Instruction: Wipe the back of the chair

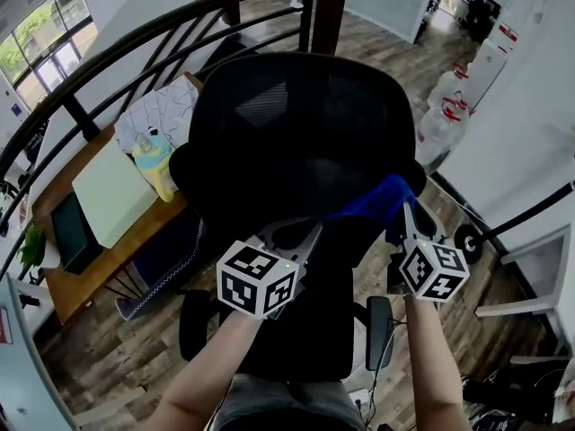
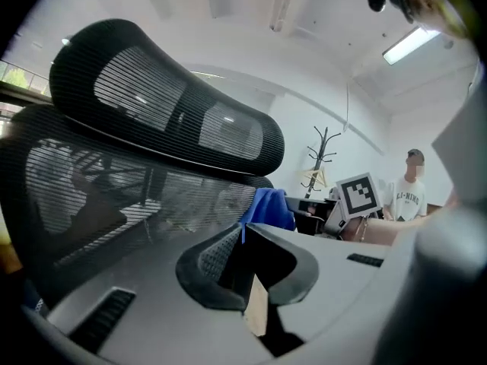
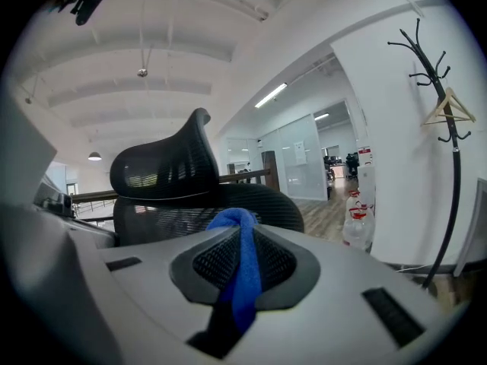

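A black mesh office chair (image 1: 296, 124) stands below me, its back (image 2: 114, 196) and headrest (image 2: 167, 105) facing me. My right gripper (image 1: 404, 212) is shut on a blue cloth (image 1: 373, 200), which lies against the upper right edge of the chair back. In the right gripper view the blue cloth (image 3: 242, 265) is pinched between the pads of this gripper (image 3: 240, 226), with the chair (image 3: 175, 211) just beyond. My left gripper (image 1: 305, 233) is close behind the middle of the back. Its jaws (image 2: 245, 238) look shut with nothing between them, and the cloth (image 2: 268, 207) shows just past them.
A curved black railing (image 1: 135, 43) runs past the chair, with a desk (image 1: 108, 196) on the level below. Water bottles (image 1: 445, 106) stand to the right by a white wall. A coat rack (image 3: 449, 105) and a standing person (image 2: 407, 196) are behind. The chair's armrest (image 1: 379, 326) is near my right arm.
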`<control>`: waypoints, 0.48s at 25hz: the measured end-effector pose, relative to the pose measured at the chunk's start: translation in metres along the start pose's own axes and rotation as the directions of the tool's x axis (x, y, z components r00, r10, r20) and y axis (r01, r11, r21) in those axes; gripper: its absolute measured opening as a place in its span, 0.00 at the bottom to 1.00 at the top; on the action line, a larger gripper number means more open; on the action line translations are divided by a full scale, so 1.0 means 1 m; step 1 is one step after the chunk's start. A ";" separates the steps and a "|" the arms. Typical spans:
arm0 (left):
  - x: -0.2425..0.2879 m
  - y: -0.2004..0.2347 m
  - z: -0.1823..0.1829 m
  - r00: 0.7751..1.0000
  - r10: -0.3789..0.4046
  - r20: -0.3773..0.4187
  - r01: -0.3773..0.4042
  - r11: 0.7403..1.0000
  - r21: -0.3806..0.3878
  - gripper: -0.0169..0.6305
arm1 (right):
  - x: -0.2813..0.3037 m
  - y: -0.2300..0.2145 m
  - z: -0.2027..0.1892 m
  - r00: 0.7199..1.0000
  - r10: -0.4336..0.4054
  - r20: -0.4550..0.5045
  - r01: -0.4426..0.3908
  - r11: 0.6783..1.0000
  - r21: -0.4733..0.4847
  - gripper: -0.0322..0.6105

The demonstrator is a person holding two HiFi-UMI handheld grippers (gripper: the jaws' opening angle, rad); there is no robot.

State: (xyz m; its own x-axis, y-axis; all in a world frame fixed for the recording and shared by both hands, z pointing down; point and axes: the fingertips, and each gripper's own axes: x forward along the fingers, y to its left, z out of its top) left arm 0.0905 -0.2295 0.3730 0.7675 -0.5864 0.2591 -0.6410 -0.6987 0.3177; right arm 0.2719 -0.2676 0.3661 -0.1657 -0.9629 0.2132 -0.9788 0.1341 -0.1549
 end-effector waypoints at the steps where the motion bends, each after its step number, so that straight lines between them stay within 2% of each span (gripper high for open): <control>1: -0.007 0.004 -0.002 1.000 0.011 0.001 -0.011 1.000 -0.005 0.06 | -0.003 0.010 -0.002 1.000 0.017 0.004 -0.017 1.000 -0.003 0.13; 6: -0.049 0.027 -0.016 0.996 0.086 0.009 -0.085 0.996 -0.037 0.07 | -0.007 0.074 -0.016 0.989 0.150 -0.002 -0.150 0.988 -0.036 0.13; 12: -0.101 0.058 -0.036 0.983 0.185 0.014 -0.184 0.979 -0.087 0.07 | 0.004 0.170 -0.048 0.946 0.319 -0.052 -0.320 0.947 -0.011 0.13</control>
State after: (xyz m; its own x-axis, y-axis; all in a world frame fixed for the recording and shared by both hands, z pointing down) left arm -0.0240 -0.1961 0.3978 0.6351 -0.7113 0.3011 -0.7681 -0.5408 0.3428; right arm 0.0993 -0.2375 0.3873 -0.4752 -0.8562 0.2027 -0.8756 0.4377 -0.2041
